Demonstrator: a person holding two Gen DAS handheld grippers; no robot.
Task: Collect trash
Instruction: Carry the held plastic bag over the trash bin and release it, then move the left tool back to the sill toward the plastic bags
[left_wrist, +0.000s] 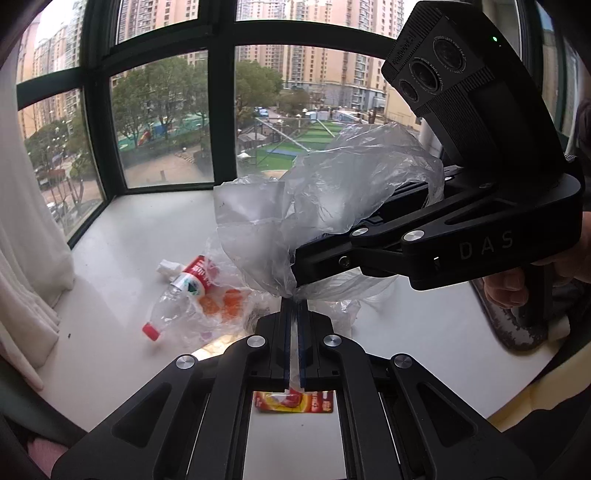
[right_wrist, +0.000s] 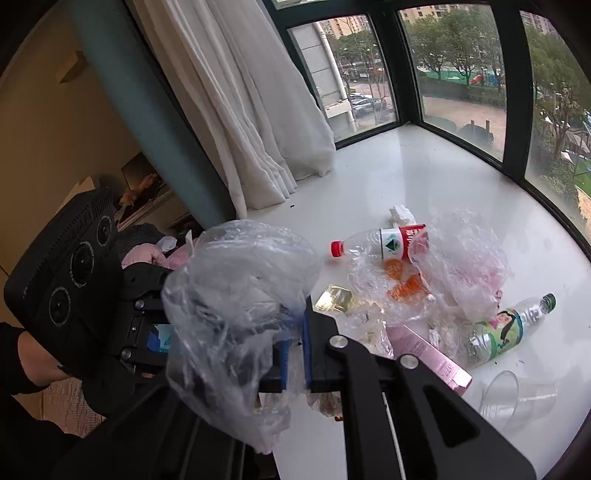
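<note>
Both the left gripper and right gripper pinch one clear plastic bag, seemingly empty; red-capped bottle, green-labelled bottle and cup remain uncollected on the windowsill.

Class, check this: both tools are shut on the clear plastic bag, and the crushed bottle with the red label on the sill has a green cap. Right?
Not quite. The crushed bottle with the red label has a red cap, as the right wrist view shows. The rest stands: the left tool and right tool are both shut on the clear plastic bag.
</note>
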